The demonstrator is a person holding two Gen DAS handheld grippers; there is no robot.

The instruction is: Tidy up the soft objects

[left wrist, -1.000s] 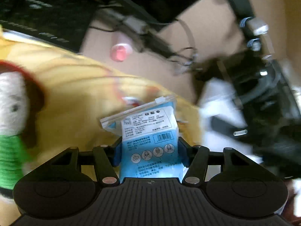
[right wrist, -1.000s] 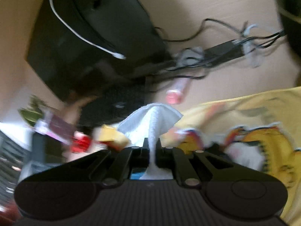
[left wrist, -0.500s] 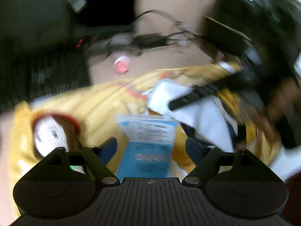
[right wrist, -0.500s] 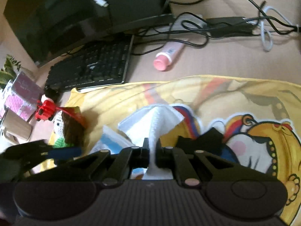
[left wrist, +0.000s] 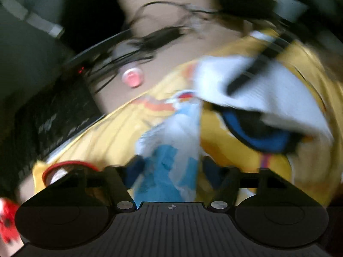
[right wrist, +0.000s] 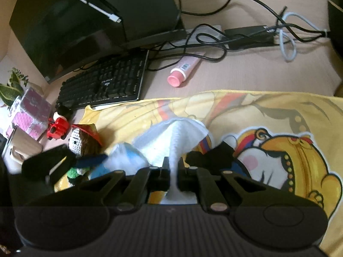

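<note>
A blurred blue and white packet [left wrist: 171, 150] stands between the blue pads of my left gripper [left wrist: 173, 165], whose jaws are closing onto its sides over the yellow cartoon cloth [left wrist: 107, 139]. My right gripper [right wrist: 174, 167] is shut on a white cloth [right wrist: 178, 132] that fans out ahead of its fingers. The left wrist view also shows this white cloth [left wrist: 278, 98], above a black and blue soft item [left wrist: 257, 137]. A crocheted doll [right wrist: 82, 143] with a red hat lies left of the packet [right wrist: 126, 152], on the yellow cloth [right wrist: 246, 111].
Behind the yellow cloth on the beige desk lie a black keyboard [right wrist: 103, 85], a monitor [right wrist: 75, 21], a pink tube [right wrist: 184, 70] and tangled cables [right wrist: 278, 32]. At the left stand a red toy car [right wrist: 56, 126], a pink box [right wrist: 30, 111] and a cup [right wrist: 23, 147].
My left gripper opened off the packet, rolled, and has closed around it again over the yellow cloth. My right gripper has sunk toward the cloth, still holding the white cloth.
</note>
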